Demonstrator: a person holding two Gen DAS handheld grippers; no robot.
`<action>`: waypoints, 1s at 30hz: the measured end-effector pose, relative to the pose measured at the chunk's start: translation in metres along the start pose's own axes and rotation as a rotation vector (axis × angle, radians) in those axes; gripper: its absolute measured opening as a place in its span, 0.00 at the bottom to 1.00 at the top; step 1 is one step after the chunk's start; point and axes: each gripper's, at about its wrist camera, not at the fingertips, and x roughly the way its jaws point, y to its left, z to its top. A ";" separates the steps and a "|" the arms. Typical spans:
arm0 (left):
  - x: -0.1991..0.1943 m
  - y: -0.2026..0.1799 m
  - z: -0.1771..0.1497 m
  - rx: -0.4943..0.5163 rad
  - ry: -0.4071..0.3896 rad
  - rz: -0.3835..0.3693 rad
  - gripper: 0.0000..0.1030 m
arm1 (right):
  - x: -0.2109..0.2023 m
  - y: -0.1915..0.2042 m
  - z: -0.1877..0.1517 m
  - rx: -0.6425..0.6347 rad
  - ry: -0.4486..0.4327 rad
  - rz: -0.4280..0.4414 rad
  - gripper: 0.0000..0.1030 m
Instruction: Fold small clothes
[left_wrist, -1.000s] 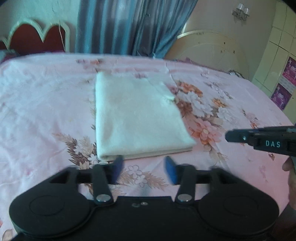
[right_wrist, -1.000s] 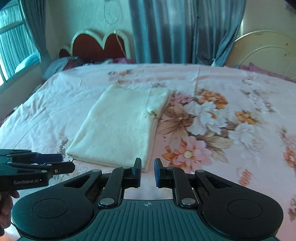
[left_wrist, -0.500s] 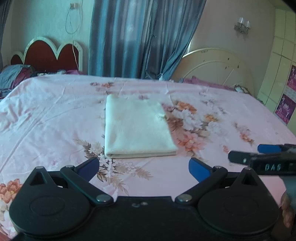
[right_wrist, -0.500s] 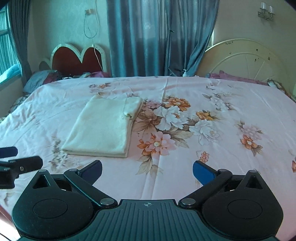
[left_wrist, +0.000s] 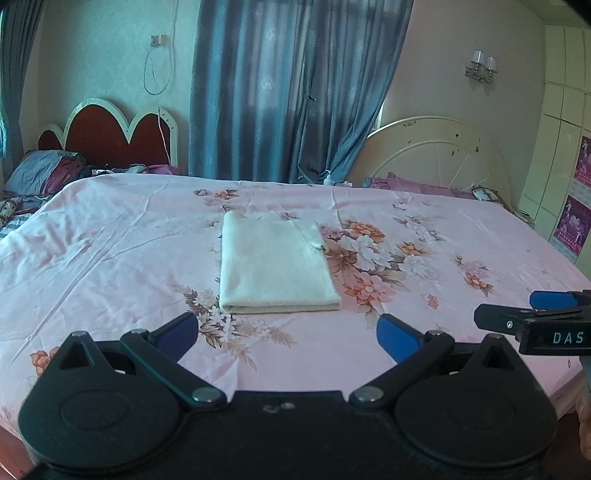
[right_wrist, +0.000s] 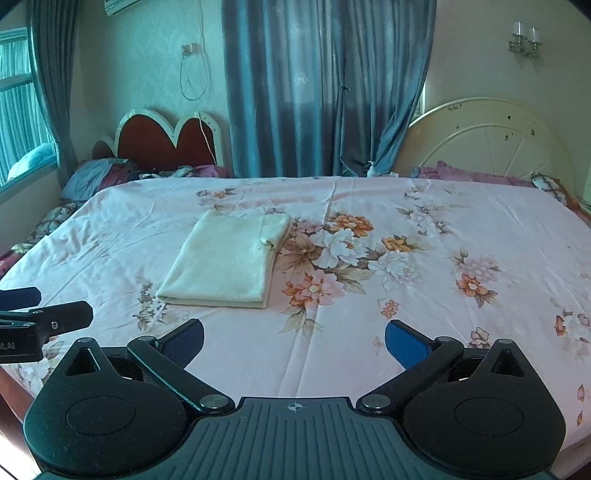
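Tongs spread wide on both sides, left tongs (left_wrist: 286, 332) and right tongs (right_wrist: 293, 341) holding nothing, near the bed's edge. Cream folded cloth (left_wrist: 275, 266) lies flat mid-bed on the pink floral bedsheet (left_wrist: 110, 258). Judgement: fold looks finished; lift clear without snagging it.

Matt fuzzy cloth garment (left_wrist: 275, 264) on a smooth, creased cotton-like bedsheet (left_wrist: 110, 251)

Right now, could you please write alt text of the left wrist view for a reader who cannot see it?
A cream garment, folded into a neat rectangle, lies flat on a pink floral bedsheet. The left gripper is in the foreground, open and empty, apart from the garment. The right gripper shows at the right edge.
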 end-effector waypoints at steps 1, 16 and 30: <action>-0.002 0.000 -0.001 0.003 -0.003 0.000 1.00 | -0.003 0.001 -0.001 -0.001 -0.002 0.003 1.00; -0.017 0.004 -0.001 -0.001 -0.032 0.005 1.00 | -0.013 0.009 0.001 -0.014 -0.024 0.015 1.00; -0.017 0.009 -0.001 -0.003 -0.043 -0.005 1.00 | -0.012 0.013 0.001 -0.029 -0.016 0.006 1.00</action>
